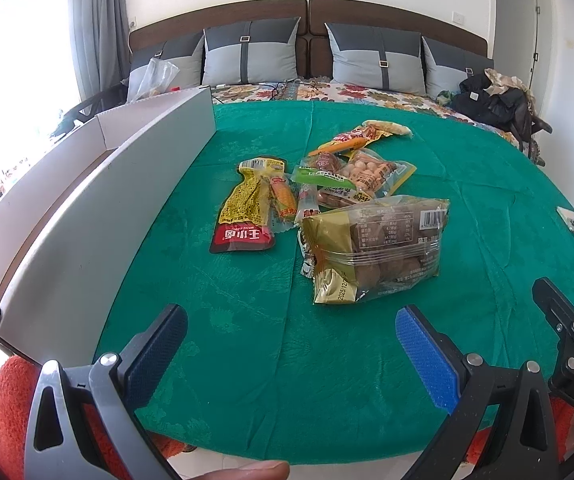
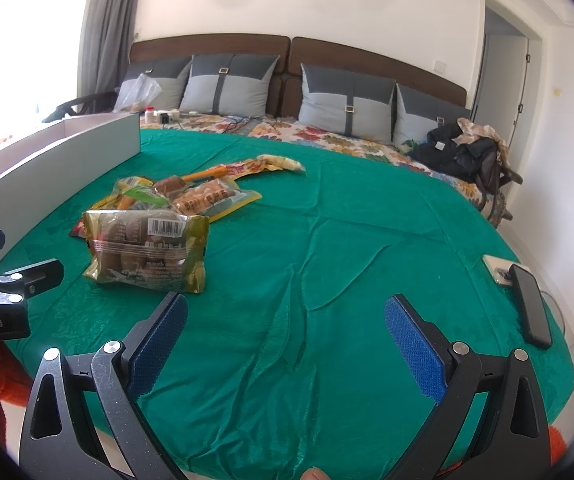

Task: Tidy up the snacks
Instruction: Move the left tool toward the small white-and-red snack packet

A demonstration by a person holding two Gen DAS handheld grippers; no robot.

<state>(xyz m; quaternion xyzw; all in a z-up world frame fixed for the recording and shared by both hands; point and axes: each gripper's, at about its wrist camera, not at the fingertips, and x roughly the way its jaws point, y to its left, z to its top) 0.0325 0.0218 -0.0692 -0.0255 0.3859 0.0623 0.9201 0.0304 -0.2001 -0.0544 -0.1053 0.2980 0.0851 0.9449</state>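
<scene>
A pile of snack packets lies on a green cloth [image 1: 467, 216] over the bed. Nearest is a gold bag of brown buns [image 1: 375, 248], also in the right wrist view [image 2: 147, 248]. Left of it lies a yellow and red packet [image 1: 247, 204]. Behind are a clear packet of round snacks [image 1: 371, 172] and an orange and yellow packet [image 1: 363, 134]. A white open box [image 1: 99, 184] stands to the left of the pile. My left gripper [image 1: 291, 336] is open and empty, short of the gold bag. My right gripper [image 2: 287, 332] is open and empty, to the right of the bag.
A black phone [image 2: 531, 304] and a white card [image 2: 497, 270] lie at the cloth's right edge. Grey pillows [image 2: 343, 104] line the headboard. Dark clothes [image 2: 463, 152] sit at the far right. A clear plastic bag [image 2: 137, 92] lies behind the box.
</scene>
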